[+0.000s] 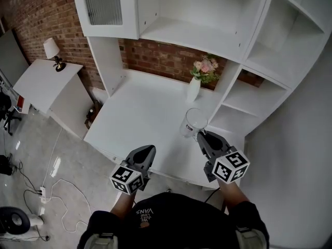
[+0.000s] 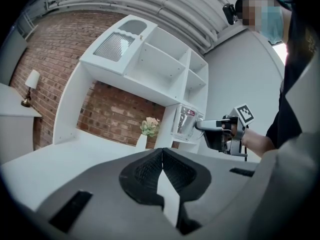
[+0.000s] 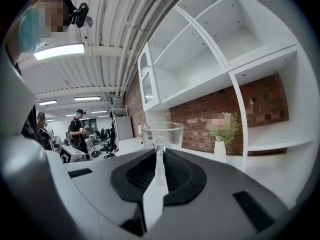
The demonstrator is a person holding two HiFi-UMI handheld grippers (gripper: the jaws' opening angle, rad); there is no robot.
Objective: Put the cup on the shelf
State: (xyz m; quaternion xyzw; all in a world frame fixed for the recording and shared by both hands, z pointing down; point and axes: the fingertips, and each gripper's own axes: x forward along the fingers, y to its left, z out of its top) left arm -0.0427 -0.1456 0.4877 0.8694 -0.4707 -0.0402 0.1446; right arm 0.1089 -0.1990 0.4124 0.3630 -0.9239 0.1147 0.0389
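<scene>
The cup (image 1: 195, 122) is held just in front of the low open compartments of the shelf unit (image 1: 249, 61), its handle clenched between the jaws of the right gripper (image 1: 202, 137). It is best kept upright and carried in level, clear of the vase (image 1: 193, 88) beside the shelf unit. The left gripper (image 1: 149, 150), farther from the shelf unit, is closed on nothing. The shelf unit is white, smooth and square-edged; the cup is a clear glass cylinder with a thin handle.
</scene>
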